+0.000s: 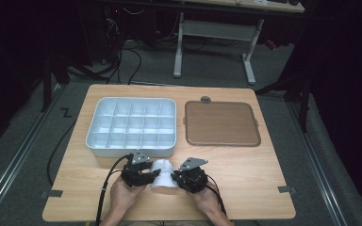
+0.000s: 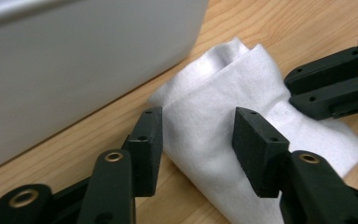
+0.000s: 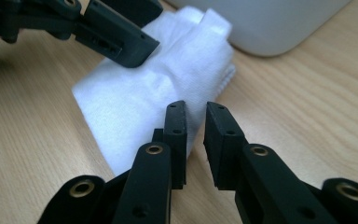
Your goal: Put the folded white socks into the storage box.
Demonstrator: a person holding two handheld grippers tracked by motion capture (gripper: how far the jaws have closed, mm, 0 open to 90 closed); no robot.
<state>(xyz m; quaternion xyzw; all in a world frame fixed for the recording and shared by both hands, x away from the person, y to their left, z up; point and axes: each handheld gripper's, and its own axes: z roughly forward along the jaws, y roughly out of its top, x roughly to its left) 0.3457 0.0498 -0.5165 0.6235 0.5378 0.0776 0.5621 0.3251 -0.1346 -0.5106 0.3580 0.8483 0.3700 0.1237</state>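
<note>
No legible text, label, brand, number or sign appears on any surface in the high view, the left gripper view or the right gripper view.

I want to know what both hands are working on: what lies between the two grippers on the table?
In the high view, a folded white cloth lies on the wooden table between the left gripper and the right gripper, just in front of the grey compartment tray.
</note>
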